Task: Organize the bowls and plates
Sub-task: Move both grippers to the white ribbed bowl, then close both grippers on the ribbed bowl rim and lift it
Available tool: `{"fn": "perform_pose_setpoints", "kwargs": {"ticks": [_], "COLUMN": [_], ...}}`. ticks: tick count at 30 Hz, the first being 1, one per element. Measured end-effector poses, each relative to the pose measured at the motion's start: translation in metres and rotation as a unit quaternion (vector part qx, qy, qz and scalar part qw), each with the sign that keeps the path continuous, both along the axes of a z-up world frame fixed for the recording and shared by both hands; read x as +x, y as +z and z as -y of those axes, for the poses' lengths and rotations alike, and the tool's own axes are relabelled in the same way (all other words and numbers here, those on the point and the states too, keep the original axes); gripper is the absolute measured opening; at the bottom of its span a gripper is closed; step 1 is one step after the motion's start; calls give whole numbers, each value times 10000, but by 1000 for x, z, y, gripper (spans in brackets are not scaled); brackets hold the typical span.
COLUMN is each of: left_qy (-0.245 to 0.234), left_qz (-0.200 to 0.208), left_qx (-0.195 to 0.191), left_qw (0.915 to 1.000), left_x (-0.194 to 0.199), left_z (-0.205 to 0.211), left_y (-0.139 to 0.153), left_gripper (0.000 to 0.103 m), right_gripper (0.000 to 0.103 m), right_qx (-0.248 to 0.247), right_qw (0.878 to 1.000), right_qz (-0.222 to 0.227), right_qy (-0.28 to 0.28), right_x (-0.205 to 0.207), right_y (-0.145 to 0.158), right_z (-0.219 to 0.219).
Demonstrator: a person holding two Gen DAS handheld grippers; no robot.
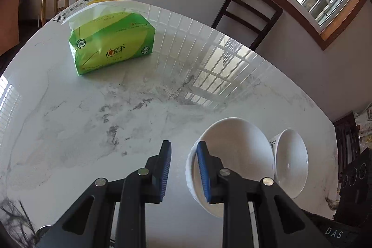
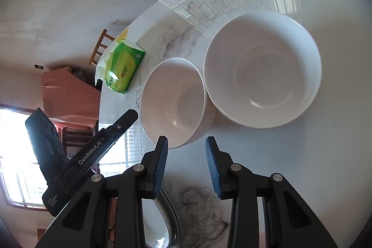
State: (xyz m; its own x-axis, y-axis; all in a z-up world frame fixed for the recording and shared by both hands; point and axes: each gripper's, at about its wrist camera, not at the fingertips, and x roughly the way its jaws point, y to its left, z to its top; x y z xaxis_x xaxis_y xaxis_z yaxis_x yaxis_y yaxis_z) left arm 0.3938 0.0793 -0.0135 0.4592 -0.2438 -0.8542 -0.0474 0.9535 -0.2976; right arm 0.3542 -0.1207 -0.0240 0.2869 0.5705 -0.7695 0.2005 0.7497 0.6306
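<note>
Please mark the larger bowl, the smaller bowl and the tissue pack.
larger bowl (image 2: 262,69), right wrist view, inner floor.
smaller bowl (image 2: 173,104), right wrist view, inner wall.
tissue pack (image 1: 111,48), left wrist view, front face.

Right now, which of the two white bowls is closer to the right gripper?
The smaller bowl, nearer the green tissue pack. Its rim sits just ahead of the right gripper; the larger bowl lies farther off.

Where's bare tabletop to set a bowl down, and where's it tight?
Free: the wide marble stretch between the tissue pack and the left hand-held gripper. Crowded: the small bowl and big bowl sit almost touching; a plate rim lies below the right hand-held gripper.
</note>
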Motion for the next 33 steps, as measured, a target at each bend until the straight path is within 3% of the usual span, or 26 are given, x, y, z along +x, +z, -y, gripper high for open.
{"fn": "perform_pose_setpoints", "kwargs": {"ticks": [3, 9, 10, 11, 14, 22, 33], "left_qy": [-66, -88, -68, -56, 22, 271, -416], "left_qz": [81, -9, -145, -311, -360, -234, 447], "left_qx": [248, 295, 245, 99, 166, -196, -647], "left_qw": [9996, 9995, 9996, 9995, 9992, 9992, 9960], "left_x": [6, 12, 13, 13, 3, -70, -194], "left_z": [8, 14, 12, 10, 8, -4, 51], "left_y": [-4, -22, -28, -35, -36, 8, 94], "left_gripper": [36, 38, 30, 13, 10, 12, 17], "right_gripper": [32, 31, 30, 26, 20, 16, 16], "right_qx": [-148, -195, -228, -256, -264, 26, 269], "right_qw": [9997, 9992, 9991, 9990, 9993, 9997, 9964], "right_qz": [-114, -303, -317, -333, -236, -184, 604], "right_qy": [-134, -162, -159, -144, -143, 126, 535], "right_x": [8, 20, 22, 22, 23, 4, -110], "right_y": [-9, -28, -30, -32, -32, -24, 57], "right_z": [-4, -10, -11, -10, -10, -8, 37]}}
